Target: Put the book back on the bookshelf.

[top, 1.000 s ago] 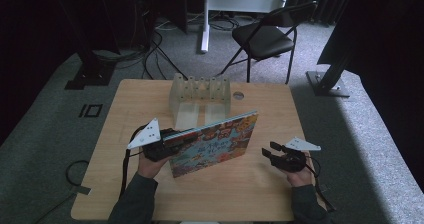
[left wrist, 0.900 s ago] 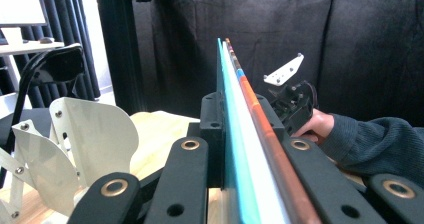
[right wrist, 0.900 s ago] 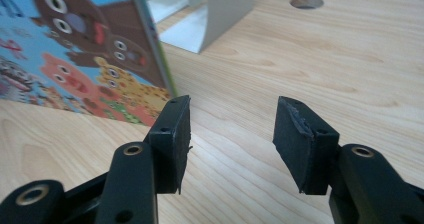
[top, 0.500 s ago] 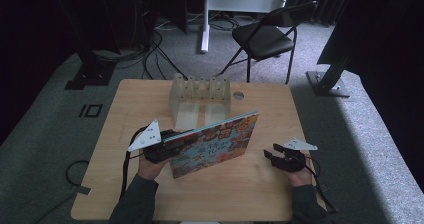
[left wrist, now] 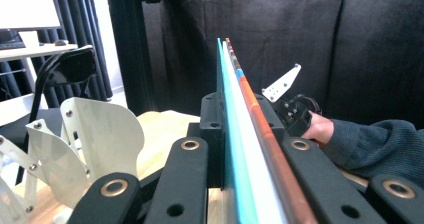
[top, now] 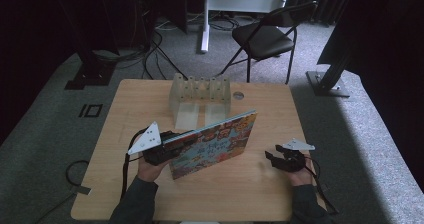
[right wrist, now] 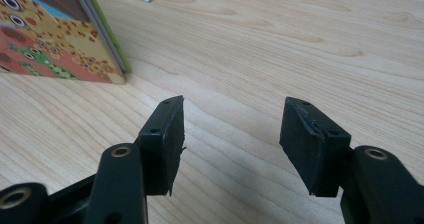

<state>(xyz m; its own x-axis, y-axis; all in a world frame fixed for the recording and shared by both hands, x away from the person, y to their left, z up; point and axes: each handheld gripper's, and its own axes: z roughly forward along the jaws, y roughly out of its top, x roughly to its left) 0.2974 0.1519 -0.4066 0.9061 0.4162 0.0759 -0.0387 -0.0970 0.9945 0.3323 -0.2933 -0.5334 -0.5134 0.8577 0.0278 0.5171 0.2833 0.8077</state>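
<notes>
The left gripper (top: 172, 146) is clamping a picture book (top: 215, 144) on edge above the bench (top: 250, 194). To its right, the right gripper (right wrist: 230, 134) is hovering wide apart, holding nothing, the book's corner just beyond its jaws.

Bare tabletop (top: 235, 194) around the upright book (top: 215, 146); rack (top: 200, 91) behind.

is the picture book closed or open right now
Closed. In the left gripper view the book shows as one thin stack of cover and page edges pinched between the left gripper jaws.
</notes>
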